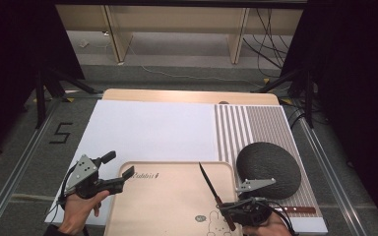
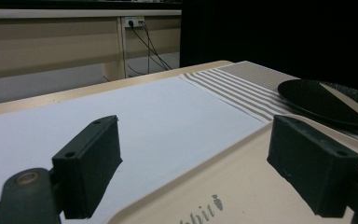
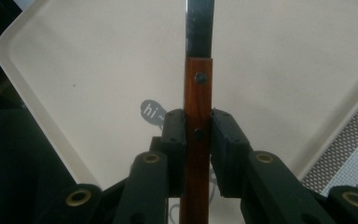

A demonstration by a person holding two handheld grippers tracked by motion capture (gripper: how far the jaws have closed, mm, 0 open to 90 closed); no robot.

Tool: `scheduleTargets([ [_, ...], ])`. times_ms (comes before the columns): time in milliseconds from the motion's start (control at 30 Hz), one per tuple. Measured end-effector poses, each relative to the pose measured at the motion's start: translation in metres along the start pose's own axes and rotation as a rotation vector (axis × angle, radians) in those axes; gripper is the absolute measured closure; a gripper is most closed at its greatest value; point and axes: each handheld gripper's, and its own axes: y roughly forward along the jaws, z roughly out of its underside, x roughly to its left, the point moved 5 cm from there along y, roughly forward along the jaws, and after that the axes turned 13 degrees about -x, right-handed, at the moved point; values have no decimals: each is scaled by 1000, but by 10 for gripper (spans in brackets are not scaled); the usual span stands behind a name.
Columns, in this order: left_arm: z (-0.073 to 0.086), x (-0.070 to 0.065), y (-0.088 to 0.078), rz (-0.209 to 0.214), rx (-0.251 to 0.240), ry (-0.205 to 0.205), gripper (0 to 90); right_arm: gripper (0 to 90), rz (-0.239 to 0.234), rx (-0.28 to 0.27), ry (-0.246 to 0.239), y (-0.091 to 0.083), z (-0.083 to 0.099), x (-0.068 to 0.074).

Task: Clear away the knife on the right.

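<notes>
Knife: we are holding a knife [image 1: 215, 191] by its wooden handle in our right gripper [image 1: 242, 210]; its dark blade is pointing away from us and a little to the left, over the beige tray [image 1: 142, 206].

Right grip: in the right gripper view the two black pads [image 3: 175, 140] are clamping the brown riveted handle [image 3: 198, 107] from either side, about mid-handle, with the blade running straight up out of the jaws.

Left grip: our left gripper [image 1: 114, 172] is hanging with its jaws spread wide and nothing between them, at the tray's near-left corner; one pad [image 2: 91, 161] is over the white mat [image 2: 135, 116], the other over the tray rim [image 2: 200, 186].

Long axis: the knife is lying along the right gripper's own line, handle toward us, tip toward the tray's far edge, so we judge any setting-down will lay it lengthwise on the tray's right half.

Height: we cannot tell from these views whether the blade is touching the tray or riding just above it.

Nearer hand: the right hand is doing the carrying; the left is well apart from the knife, across the tray.

Neighbours: a dark round plate [image 1: 268, 168] is resting on the striped placemat [image 1: 256, 123] just right of the tray, and another wooden handle [image 1: 299, 210] is lying on the placemat beside our right hand.
</notes>
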Motion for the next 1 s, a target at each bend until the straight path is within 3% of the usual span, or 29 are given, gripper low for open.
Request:
scheduleTargets([
  [67,0,0,0,-1,1,-1,162,769,2,-3,-2,0,3,1],
  [100,0,0,0,-1,1,-2,162,769,8,8,19,-1,5,3],
  [233,0,0,0,0,3,-1,162,769,25,17,-14,0,9,2],
  [300,0,0,0,-2,4,-1,162,769,30,37,12,1,12,5],
  [567,1,0,0,2,1,0,162,769,86,74,-31,7,17,0],
  [700,1,0,0,1,4,-1,162,768,90,83,-30,9,19,0],
  [733,1,0,0,2,4,1,162,768,90,110,-33,8,19,0],
  [1000,1,0,0,4,6,0,162,761,100,162,-39,16,24,1],
])
